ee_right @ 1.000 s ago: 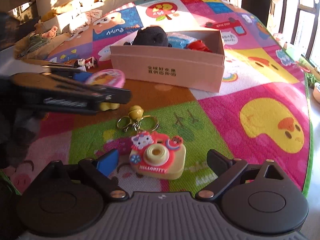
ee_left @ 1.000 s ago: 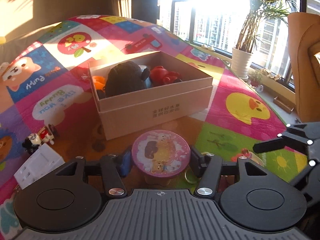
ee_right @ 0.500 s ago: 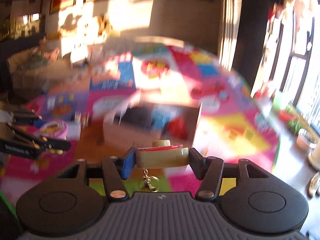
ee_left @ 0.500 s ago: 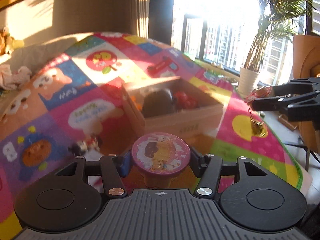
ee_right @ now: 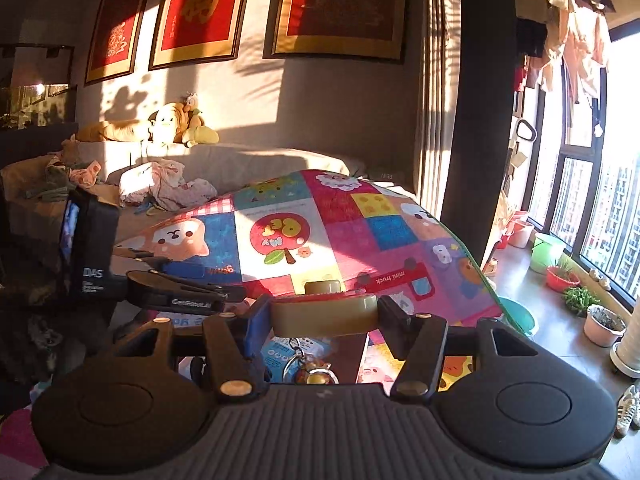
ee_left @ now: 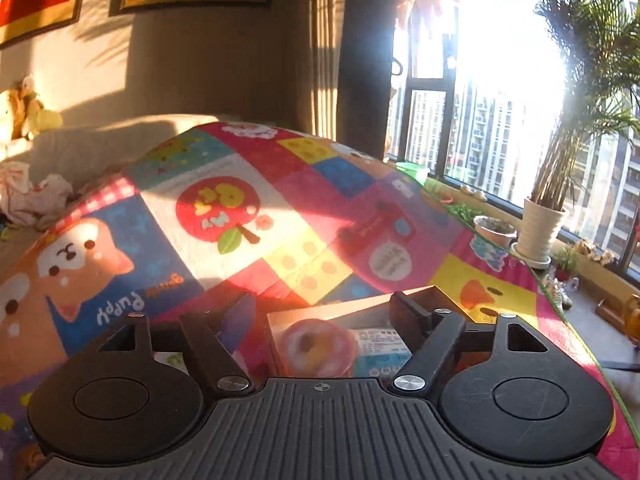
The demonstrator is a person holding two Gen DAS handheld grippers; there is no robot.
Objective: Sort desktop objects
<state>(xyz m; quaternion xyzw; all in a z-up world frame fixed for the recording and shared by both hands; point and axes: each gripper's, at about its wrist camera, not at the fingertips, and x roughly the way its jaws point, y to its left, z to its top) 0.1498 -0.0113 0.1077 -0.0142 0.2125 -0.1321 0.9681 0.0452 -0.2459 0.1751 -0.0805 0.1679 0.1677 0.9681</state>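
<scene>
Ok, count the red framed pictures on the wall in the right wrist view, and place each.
3. The left frame hangs farthest left, the middle frame above the plush toys, the right frame nearest the curtain. Tops are cropped; more may lie outside the view.

The colourful patchwork play mat (ee_left: 304, 216) looks like soft, matt fleece; the tan cardboard box (ee_left: 352, 308) is matt; the cream toy camera (ee_right: 325, 314) looks like smooth plastic.

My left black two-finger plastic gripper (ee_left: 322, 312): ribbed dark grey base plate, two round black discs with recessed centres, silver pivot screws, one blue-padded finger (ee_left: 240, 316). My right black two-finger plastic gripper (ee_right: 324, 312): identical ribbing, discs, brass-toned screws, blue pad.
</scene>
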